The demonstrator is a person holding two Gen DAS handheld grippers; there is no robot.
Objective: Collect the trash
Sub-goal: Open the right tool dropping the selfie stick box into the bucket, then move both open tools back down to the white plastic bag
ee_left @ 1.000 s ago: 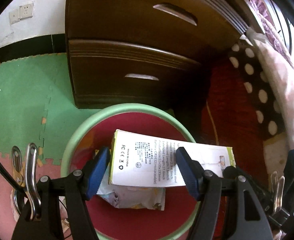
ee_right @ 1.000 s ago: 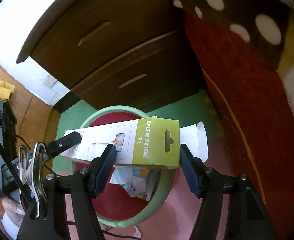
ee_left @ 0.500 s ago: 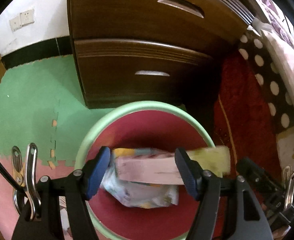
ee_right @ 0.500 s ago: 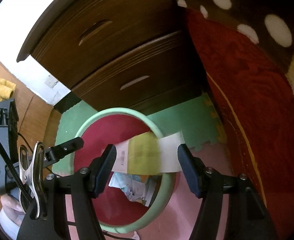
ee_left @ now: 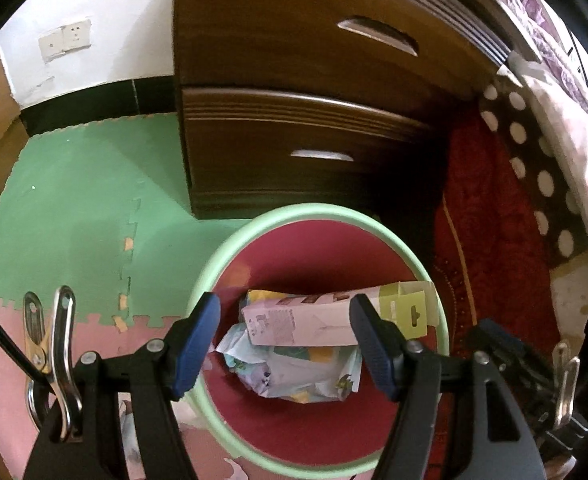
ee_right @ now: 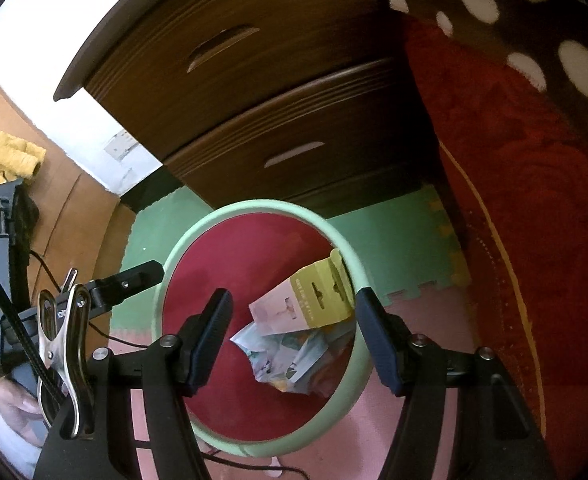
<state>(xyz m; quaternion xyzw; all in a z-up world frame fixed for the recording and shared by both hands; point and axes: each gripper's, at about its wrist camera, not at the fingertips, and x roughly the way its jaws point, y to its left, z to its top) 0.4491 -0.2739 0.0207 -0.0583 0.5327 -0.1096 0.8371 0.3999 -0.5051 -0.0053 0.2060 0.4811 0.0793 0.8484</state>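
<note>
Nearest the lens in each wrist view stand the two blue-padded fingers. The left gripper [ee_left: 284, 340] is wide, nothing between its pads; the right gripper [ee_right: 294, 336] is likewise wide and empty. Both point steeply down over the bin [ee_left: 230, 248], which suggests they hang there only because a drop has been made from above.

Just beyond the fingertips, inside the bin, lies the task's thing: the box [ee_left: 306, 322], a long white carton with a yellow-green hang-tab end. It rests tilted, its tab end leaning against the bin's pale green rim on the side toward the bed, its other end lying on the crumpled wrapper [ee_left: 294, 376] at the bottom. In the right view the box [ee_right: 314, 304] shows the same lean. It is clear of both grippers, so this piece of trash reads as delivered.

The bin stands on the foam mat [ee_left: 74, 200], green with pink tiles nearer the camera, placed close to the furniture, probably for easy reach.

Beyond the bin is the dark wooden dresser [ee_left: 294, 80] with two drawers, both closed. To its right hang a red blanket [ee_left: 494, 220] and a polka-dot cloth [ee_left: 534, 168]. Farthest left, a white wall carries a socket [ee_left: 65, 42].

Other trash on the floor cannot be confirmed.
</note>
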